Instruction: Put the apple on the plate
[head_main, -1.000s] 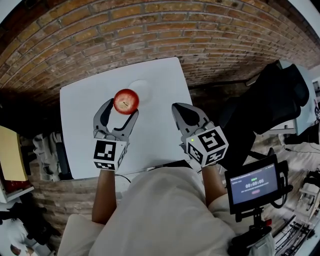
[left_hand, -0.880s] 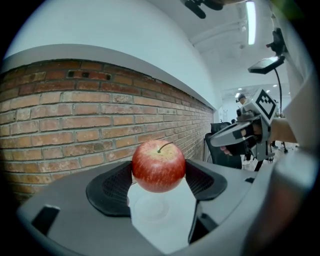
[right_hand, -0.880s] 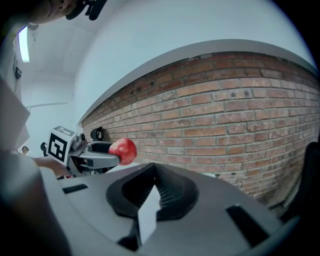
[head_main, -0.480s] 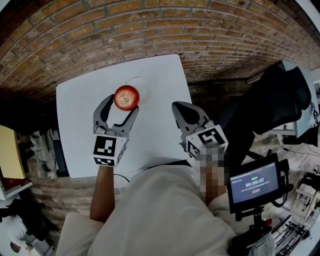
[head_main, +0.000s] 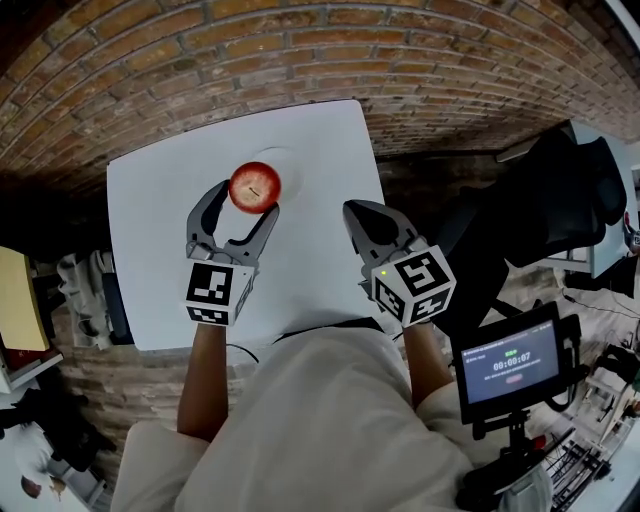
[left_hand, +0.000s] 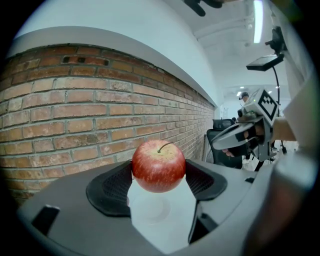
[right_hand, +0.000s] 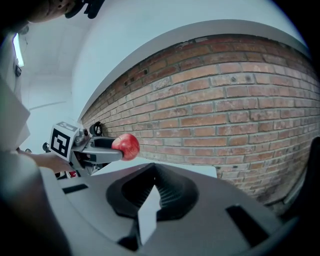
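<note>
Since a second ago your left arm has pushed forward, carrying the fruit farther up the white table toward the brick wall; your right arm has barely shifted.

The table is bare apart from the pale plate, which lies near its far edge and is hard to pick out against the white top. From the left gripper view it sits directly below and just beyond the jaws.

Your left gripper is clamped on the apple, one pad on each side, stem up, with the fruit held clear above the plate and not touching it. Your right gripper hangs off to the side with its jaws drawn together on nothing, well apart from the plate.

You are in the carrying step, close to its end. Next, I judge, you need to lower the fruit straight down until it rests on the plate, then spread the left jaws gently so it does not roll.
</note>
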